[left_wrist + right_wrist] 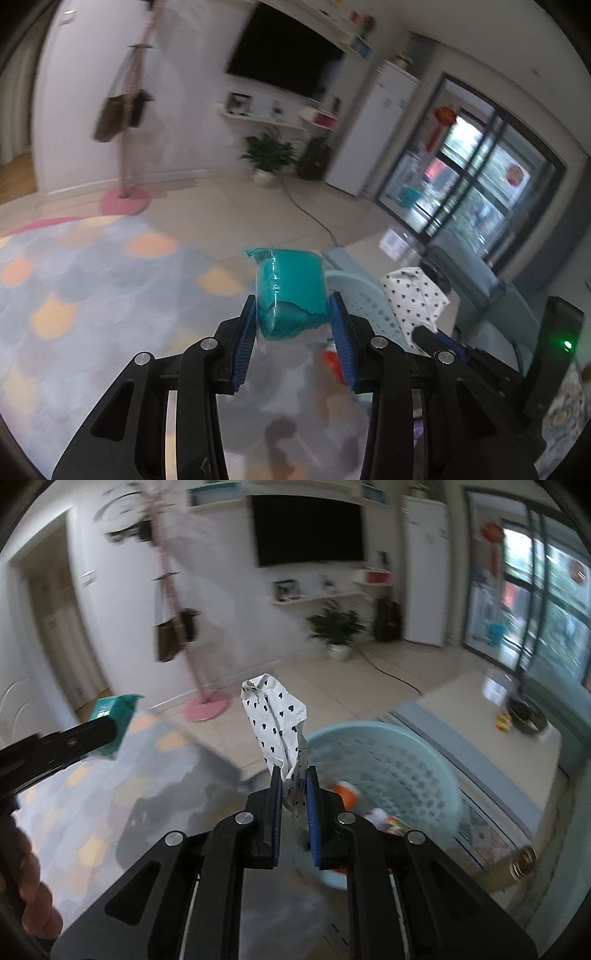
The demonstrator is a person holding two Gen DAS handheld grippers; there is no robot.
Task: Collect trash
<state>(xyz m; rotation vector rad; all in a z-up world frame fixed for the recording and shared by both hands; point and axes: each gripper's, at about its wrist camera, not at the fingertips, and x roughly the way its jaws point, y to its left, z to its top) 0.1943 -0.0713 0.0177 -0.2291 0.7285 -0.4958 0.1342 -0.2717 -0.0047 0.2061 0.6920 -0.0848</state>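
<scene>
Trash: two pieces, one per claw, both carried in the air. Left gripper is clamped on a teal packet wrapped in clear film, pads pressing its two sides low down, most of it sticking up past the tips. Looks light, squashy; film probably slick, so a grip across the bulk like this one seems safer than pinching the loose film edge. Right gripper is closed tight on a crumpled white wrapper with small dark hearts, held at its bottom end, the rest standing up above the jaws. Reads as paper-thin, near weightless, floppy, no breakage worry; may cling to the pads on release.

Outward: pale blue perforated basket sits just beyond and right of the right claw, on the floor beside a patterned rug. Inside it there's already some trash: an orange-and-white piece and a small colourful wrapper, blurred, can't tell what exactly. Basket mostly empty otherwise. In the left view the same basket shows behind the packet, partly hidden.

Judgement: both pieces ready to drop in the basket.
</scene>
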